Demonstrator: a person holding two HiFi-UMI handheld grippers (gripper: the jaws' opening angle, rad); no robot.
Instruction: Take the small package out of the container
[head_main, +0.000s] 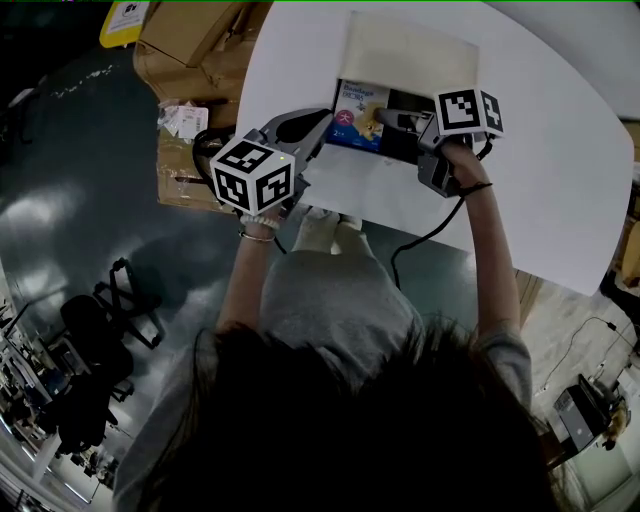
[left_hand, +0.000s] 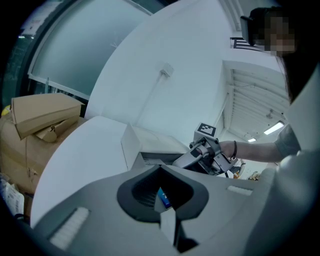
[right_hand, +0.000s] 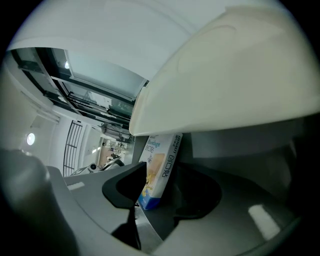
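An open white container (head_main: 410, 50) lies on the white table (head_main: 560, 170), its lid (right_hand: 225, 75) raised at the far side. The small blue and white package (head_main: 358, 115) rests in its open mouth. My left gripper (head_main: 322, 122) is at the container's left front corner, and in the left gripper view its jaws (left_hand: 162, 192) are shut on a thin white edge of the container (left_hand: 135, 142). My right gripper (head_main: 385, 118) reaches in from the right. The package (right_hand: 157, 170) stands between its open jaws (right_hand: 165, 180), close to the left jaw, with a gap to the right one.
Brown cardboard boxes (head_main: 190, 40) are stacked on the floor left of the table. A black cable (head_main: 430, 235) trails from the right gripper over the table's near edge. The person's knees (head_main: 330, 235) are against that edge.
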